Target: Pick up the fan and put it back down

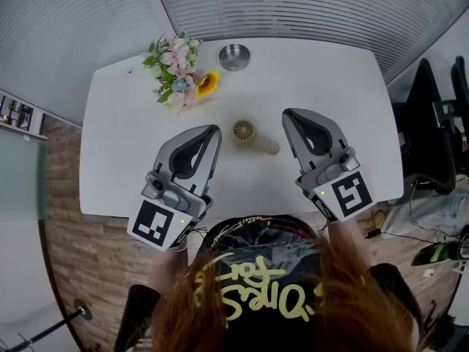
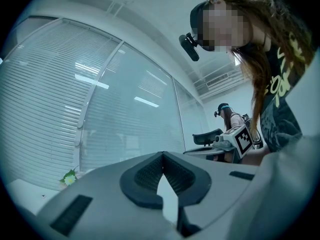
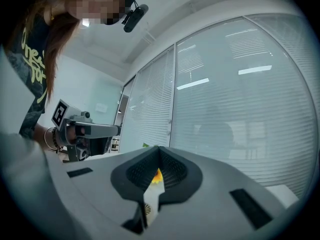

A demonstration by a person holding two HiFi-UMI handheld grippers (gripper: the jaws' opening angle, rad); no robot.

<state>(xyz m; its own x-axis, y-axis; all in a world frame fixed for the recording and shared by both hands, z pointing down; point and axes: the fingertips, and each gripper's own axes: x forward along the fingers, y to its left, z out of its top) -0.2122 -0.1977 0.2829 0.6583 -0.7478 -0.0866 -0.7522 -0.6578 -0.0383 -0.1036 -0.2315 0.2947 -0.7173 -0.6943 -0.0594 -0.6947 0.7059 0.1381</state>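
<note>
Beyond the far edge of my white worktop (image 1: 330, 86) run slatted window blinds (image 1: 293, 6); wood-plank floor (image 1: 88, 255) lies below it and black chairs (image 1: 432, 123) stand off its right end.

Bright, even light (fisheye-warped edges)

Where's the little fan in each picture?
Head view: fan, middle of the table, below-right of the flowers.
Left gripper view: not in it.
Right gripper view: a sliver of grille low in the slit between the jaws.
Shared: the flowers, low left in the left gripper view, orange above the sliver in the right.
</note>
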